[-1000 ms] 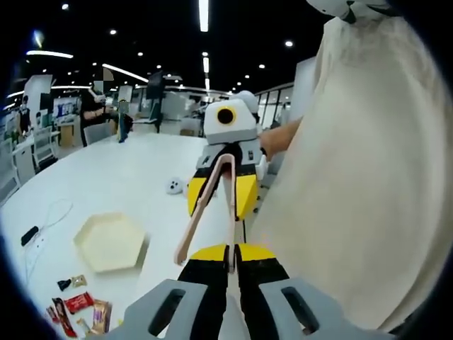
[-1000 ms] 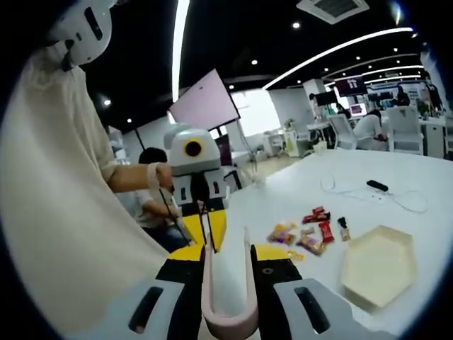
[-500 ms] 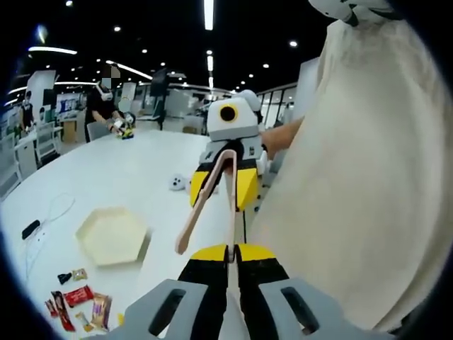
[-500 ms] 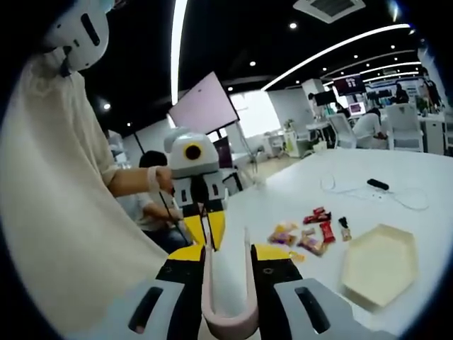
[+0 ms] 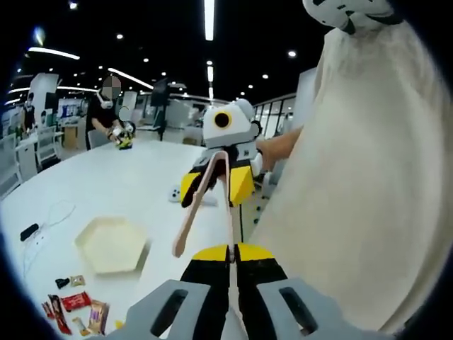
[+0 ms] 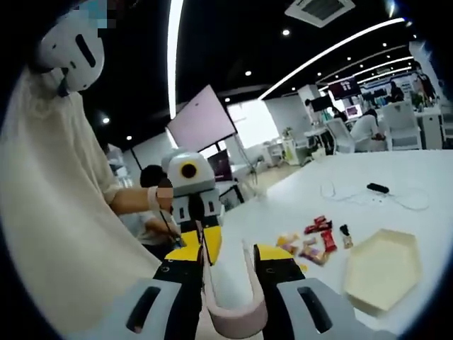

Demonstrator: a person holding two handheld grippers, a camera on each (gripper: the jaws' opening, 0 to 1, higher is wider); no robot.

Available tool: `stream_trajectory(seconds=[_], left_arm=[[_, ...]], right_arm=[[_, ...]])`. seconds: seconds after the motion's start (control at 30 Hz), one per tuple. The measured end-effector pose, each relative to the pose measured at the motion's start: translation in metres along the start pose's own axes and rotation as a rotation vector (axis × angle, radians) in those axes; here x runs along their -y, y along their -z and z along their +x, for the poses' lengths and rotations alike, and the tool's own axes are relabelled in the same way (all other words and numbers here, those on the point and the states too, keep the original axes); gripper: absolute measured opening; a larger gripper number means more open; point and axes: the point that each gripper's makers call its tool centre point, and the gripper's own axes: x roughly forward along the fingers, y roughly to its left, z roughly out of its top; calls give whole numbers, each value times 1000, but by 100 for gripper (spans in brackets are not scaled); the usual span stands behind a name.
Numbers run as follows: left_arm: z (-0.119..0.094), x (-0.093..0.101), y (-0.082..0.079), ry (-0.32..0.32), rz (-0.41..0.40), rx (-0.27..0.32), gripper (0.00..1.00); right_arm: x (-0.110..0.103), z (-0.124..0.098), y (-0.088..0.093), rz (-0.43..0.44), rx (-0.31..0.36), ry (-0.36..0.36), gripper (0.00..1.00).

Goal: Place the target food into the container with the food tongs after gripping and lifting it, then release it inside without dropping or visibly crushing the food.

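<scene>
White tabletop [image 5: 120, 184], open-plan office behind | left hand-held gripper [image 5: 231, 256]: clenched on pink tongs [image 5: 205, 195] arm tip, frame centre | right hand-held gripper [image 6: 228, 263]: grasping tongs' U-bend, bottom centre | snack packets [image 6: 315, 244] right of centre, hexagonal tray [image 6: 382, 269] lower right, near them, apart | person in cream top alongside.

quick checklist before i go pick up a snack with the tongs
1. Tongs seated in right gripper: ok, bend held between its jaws.
2. Left gripper pinching a tong arm tip: ok.
3. Tong arms apart: ok.
4. Snack packets on the table, within sight: ok.
5. Hexagonal tray empty and beside the packets: ok.
6. Which packet is the target: cannot tell.
</scene>
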Motion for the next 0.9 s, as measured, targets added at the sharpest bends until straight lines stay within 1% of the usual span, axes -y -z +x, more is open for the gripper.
stream_trajectory(seconds=[0.1, 0.2, 0.27, 0.3, 0.37, 0.6, 0.67, 0.8, 0.9], left_arm=[[-1, 0, 1, -1, -2, -2, 0], [0, 1, 0, 9, -2, 4, 0], [0, 2, -1, 11, -1, 6, 0], [1, 2, -1, 13, 0, 8, 0], [1, 2, -2, 16, 0, 12, 0], [4, 5, -9, 31, 10, 40, 0], [5, 5, -9, 32, 14, 36, 0], [6, 5, -8, 36, 14, 29, 0], [8, 5, -10, 39, 10, 33, 0]], right_arm=[[-2, 4, 1, -14, -16, -11, 27], [-7, 10, 6, -46, -58, -32, 28], [-9, 12, 7, -67, -75, -42, 30], [-9, 13, 11, -87, -100, -43, 31], [-9, 14, 13, -105, -114, -45, 31], [-10, 18, 12, -111, -122, -58, 30], [-10, 18, 13, -123, -125, -57, 30], [-9, 17, 15, -121, -130, -57, 30], [-9, 17, 12, -112, -115, -59, 31]])
